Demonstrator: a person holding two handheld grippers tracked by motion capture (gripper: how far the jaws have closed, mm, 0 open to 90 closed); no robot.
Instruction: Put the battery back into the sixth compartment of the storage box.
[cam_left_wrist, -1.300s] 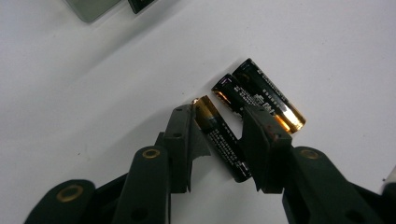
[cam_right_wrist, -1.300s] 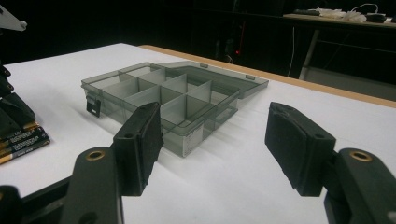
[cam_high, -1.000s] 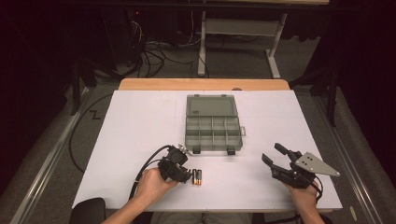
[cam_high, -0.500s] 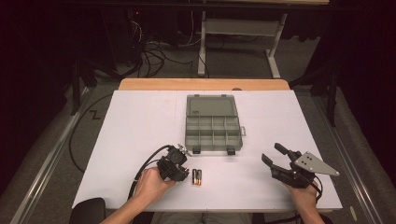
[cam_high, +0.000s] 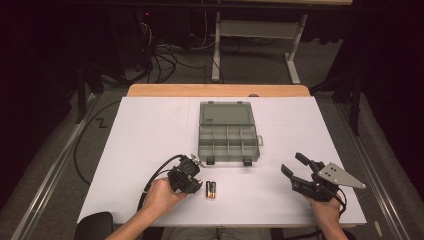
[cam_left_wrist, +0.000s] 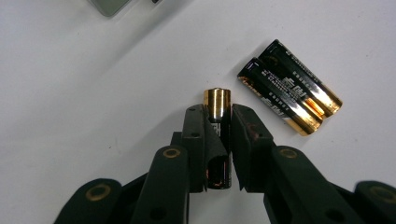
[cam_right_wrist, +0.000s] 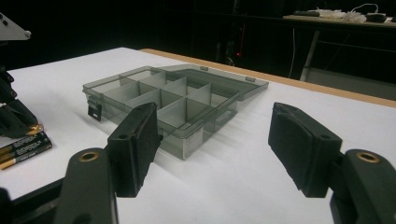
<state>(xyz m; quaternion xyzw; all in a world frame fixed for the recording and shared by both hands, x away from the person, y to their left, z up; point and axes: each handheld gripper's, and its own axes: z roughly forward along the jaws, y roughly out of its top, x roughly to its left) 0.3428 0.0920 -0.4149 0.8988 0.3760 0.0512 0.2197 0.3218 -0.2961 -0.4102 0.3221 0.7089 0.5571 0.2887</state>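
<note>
My left gripper (cam_left_wrist: 217, 110) is shut on a black and gold AA battery (cam_left_wrist: 217, 95) that lies on the white table; its jaws have just been closing on it. Two more batteries (cam_left_wrist: 289, 88) lie side by side just to the right of it. In the high view the left gripper (cam_high: 199, 185) sits at the front of the table, beside that pair of batteries (cam_high: 211, 190). My right gripper (cam_high: 294, 168) is at the front right with its jaws wide apart and nothing between them; they have just been opening. It faces the open grey organizer box (cam_right_wrist: 173, 100).
The organizer box (cam_high: 227, 132) stands mid-table with its lid laid back and several bare compartments. The white table (cam_high: 150, 130) ends at a wooden strip at the far side. Cables and a desk frame lie on the dark floor beyond.
</note>
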